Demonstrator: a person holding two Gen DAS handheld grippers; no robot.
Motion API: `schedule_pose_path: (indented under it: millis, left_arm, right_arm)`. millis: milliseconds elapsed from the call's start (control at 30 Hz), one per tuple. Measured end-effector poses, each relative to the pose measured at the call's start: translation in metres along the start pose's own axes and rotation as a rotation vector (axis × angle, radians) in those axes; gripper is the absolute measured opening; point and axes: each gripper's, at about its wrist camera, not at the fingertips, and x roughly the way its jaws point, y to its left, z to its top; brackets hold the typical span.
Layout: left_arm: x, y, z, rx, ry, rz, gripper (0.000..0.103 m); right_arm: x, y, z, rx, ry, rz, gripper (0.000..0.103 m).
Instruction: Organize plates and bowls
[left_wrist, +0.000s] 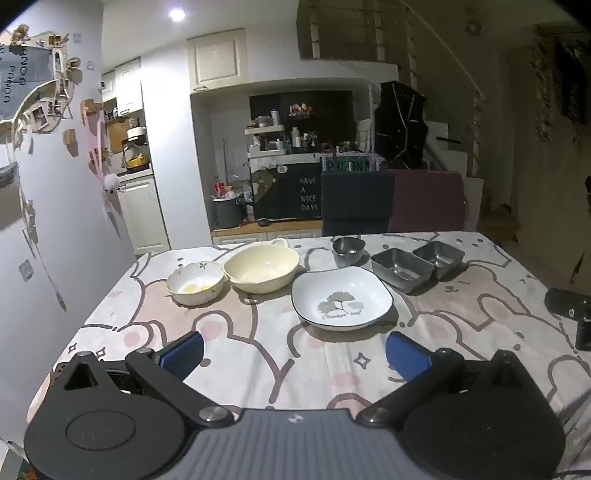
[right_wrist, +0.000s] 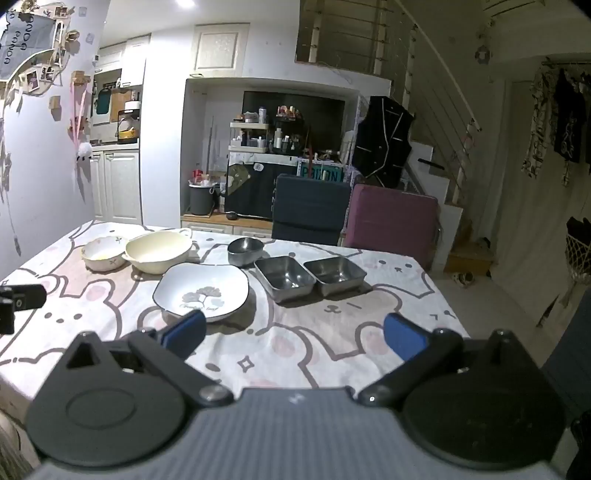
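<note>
A white plate with a leaf print (left_wrist: 341, 297) (right_wrist: 202, 291) lies mid-table. Behind it to the left stand a cream two-handled bowl (left_wrist: 261, 269) (right_wrist: 158, 252) and a small white floral bowl (left_wrist: 195, 282) (right_wrist: 102, 253). A round steel bowl (left_wrist: 348, 250) (right_wrist: 244, 251) and two rectangular steel trays (left_wrist: 402, 268) (left_wrist: 439, 257) (right_wrist: 285, 277) (right_wrist: 335, 275) stand to the right. My left gripper (left_wrist: 294, 352) is open and empty, low over the near table. My right gripper (right_wrist: 293, 334) is open and empty, near the plate's front edge.
The table (left_wrist: 258, 343) has a pink and white bear-print cloth. A dark blue chair (right_wrist: 310, 210) and a purple chair (right_wrist: 393, 221) stand at its far side. The other gripper shows as a black shape at the right edge (left_wrist: 569, 306) and left edge (right_wrist: 18, 299).
</note>
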Motion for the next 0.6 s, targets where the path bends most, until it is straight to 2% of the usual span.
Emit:
schedule_pose_path:
  millis: [600]
  left_arm:
    - [-0.0028, -0.0013, -0.0017, 0.010, 0.005, 0.001, 0.103]
  right_arm:
    - [0.0000, -0.0003, 0.0001, 0.011, 0.002, 0.007, 0.103]
